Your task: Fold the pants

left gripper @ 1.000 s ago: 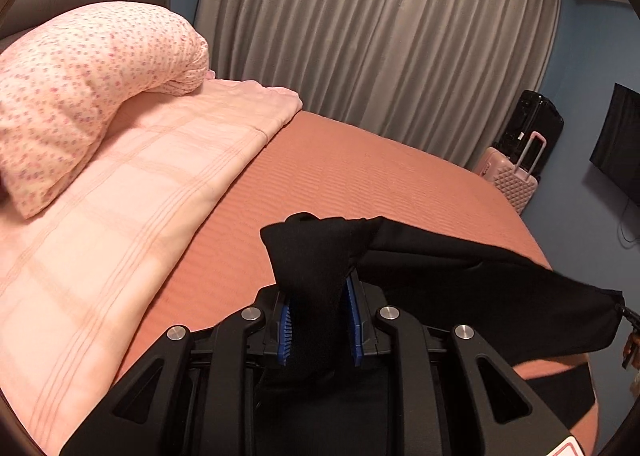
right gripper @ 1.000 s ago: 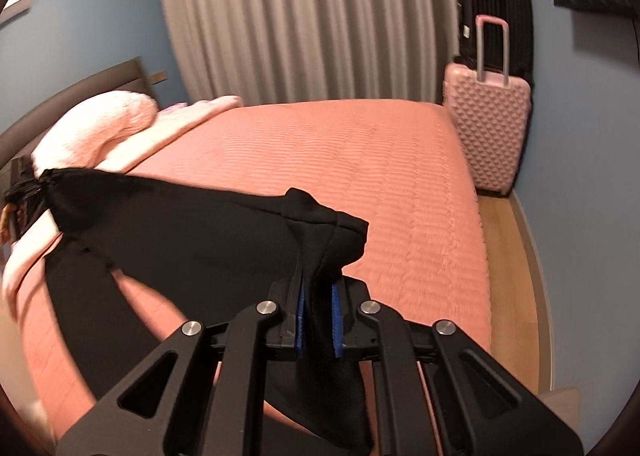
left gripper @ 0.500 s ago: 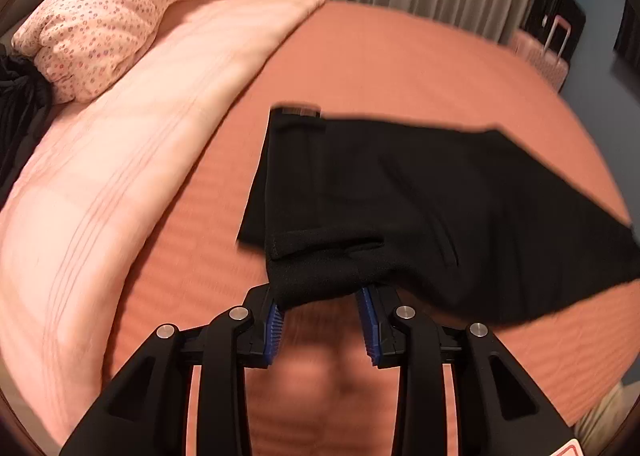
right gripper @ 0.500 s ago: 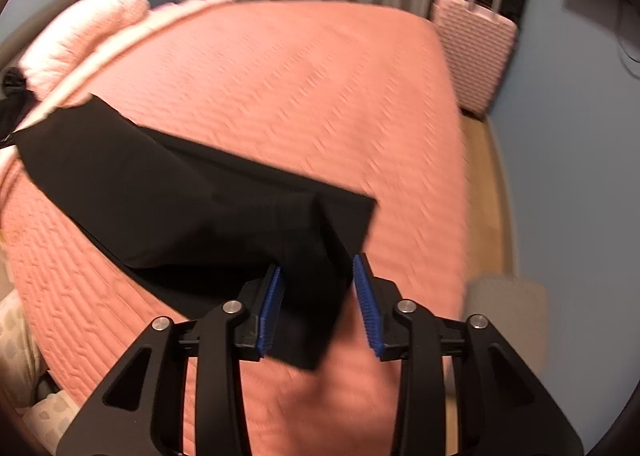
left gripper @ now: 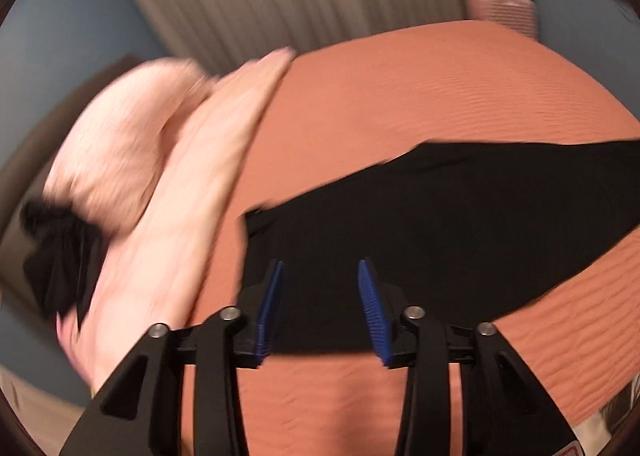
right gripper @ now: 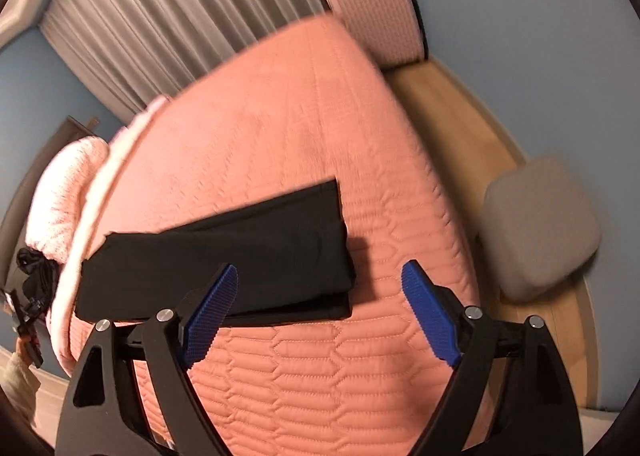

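The black pants (right gripper: 248, 252) lie flat on the orange bedspread (right gripper: 304, 123), folded lengthwise into a long band with two layers showing at the right end. In the left wrist view the pants (left gripper: 460, 232) stretch to the right from just ahead of my left gripper (left gripper: 320, 276). The left gripper is open and empty, above the near left end of the pants. My right gripper (right gripper: 320, 276) is wide open and empty, above the bedspread just in front of the pants' right end.
A pink quilt and a floral pillow (left gripper: 132, 151) lie along the left side of the bed. A dark bundle (left gripper: 60, 256) sits by the pillow. A pink suitcase (right gripper: 376, 11) and a grey cushion (right gripper: 540, 228) stand on the wooden floor to the right. Curtains hang behind.
Both grippers opened and let go of the pants, which now lie on the bedspread. Both grippers have drawn back and lifted from the cloth.
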A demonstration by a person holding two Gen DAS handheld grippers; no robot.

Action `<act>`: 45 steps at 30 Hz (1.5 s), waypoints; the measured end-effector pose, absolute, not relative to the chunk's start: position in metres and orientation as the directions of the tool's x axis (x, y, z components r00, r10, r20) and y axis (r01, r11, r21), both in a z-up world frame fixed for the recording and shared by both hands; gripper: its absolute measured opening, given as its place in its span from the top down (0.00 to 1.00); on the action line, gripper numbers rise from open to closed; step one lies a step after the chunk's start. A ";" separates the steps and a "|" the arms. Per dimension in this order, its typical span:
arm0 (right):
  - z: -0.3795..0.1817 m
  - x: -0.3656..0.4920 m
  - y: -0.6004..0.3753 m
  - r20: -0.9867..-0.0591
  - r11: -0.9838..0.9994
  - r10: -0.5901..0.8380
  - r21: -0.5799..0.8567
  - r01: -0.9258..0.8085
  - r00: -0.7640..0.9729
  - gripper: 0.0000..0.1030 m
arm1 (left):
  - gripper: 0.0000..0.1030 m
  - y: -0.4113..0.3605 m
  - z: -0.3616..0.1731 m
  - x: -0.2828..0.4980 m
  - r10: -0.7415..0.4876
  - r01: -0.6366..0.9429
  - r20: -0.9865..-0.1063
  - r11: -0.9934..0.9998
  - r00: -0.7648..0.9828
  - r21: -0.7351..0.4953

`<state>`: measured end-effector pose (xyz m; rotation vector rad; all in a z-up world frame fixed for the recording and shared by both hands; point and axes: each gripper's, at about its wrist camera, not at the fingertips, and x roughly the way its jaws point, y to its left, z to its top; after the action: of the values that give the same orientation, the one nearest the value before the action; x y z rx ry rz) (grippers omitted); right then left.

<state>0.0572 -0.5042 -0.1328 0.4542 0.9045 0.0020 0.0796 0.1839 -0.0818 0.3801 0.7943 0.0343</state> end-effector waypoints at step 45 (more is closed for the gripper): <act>-0.091 0.155 -0.321 -0.782 0.944 0.024 -0.188 -0.273 0.623 0.17 | 0.32 -0.088 -0.142 0.104 0.116 0.198 -0.823 0.943 0.556 0.266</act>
<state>0.1553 -0.3209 -0.0915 -0.3031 0.8854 0.1732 0.1043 -0.0875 -0.1421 0.3488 0.9859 -0.0494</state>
